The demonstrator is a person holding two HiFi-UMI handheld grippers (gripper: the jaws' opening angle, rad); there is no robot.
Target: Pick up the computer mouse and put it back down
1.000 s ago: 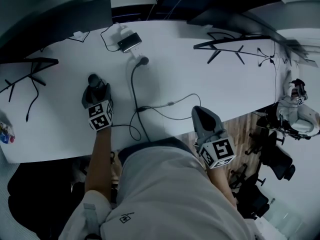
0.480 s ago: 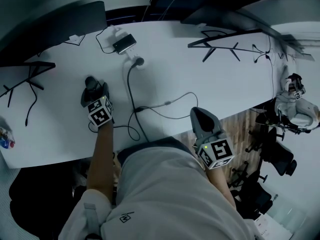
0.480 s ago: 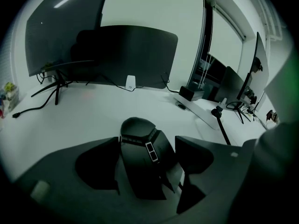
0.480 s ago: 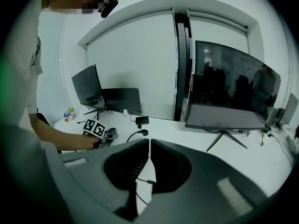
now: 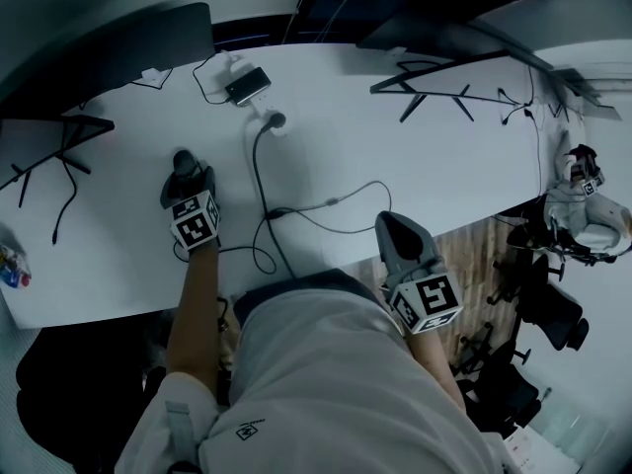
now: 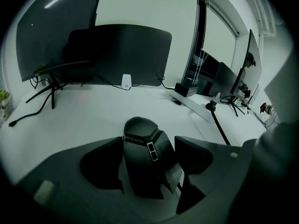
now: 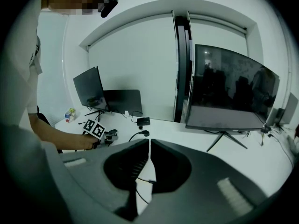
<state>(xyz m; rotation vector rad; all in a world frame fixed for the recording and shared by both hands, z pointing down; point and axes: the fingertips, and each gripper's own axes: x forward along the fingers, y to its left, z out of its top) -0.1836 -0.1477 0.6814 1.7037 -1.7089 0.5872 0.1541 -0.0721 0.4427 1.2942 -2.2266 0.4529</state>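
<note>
A dark computer mouse [image 6: 140, 129] rests on the white desk [image 5: 118, 255], between the jaws of my left gripper [image 6: 149, 143]. The jaws stand wide on either side of it, close to its flanks without pressing. In the head view the mouse [image 5: 184, 163] pokes out beyond the left gripper [image 5: 187, 178] at the desk's left. My right gripper [image 5: 393, 227] hovers at the desk's front edge, shut and empty; in its own view the right gripper [image 7: 149, 146] has its jaws meeting.
A black cable [image 5: 265, 191] loops across the desk to a plug [image 5: 277, 120] and a dark adapter [image 5: 249, 84]. Monitor stand feet [image 5: 449, 92] spread at the back right, and a dark monitor [image 6: 117, 55] stands behind the mouse. Office chairs [image 5: 553, 314] are off right.
The head view has shifted a little. Both grippers and the mouse keep their places on the desk.
</note>
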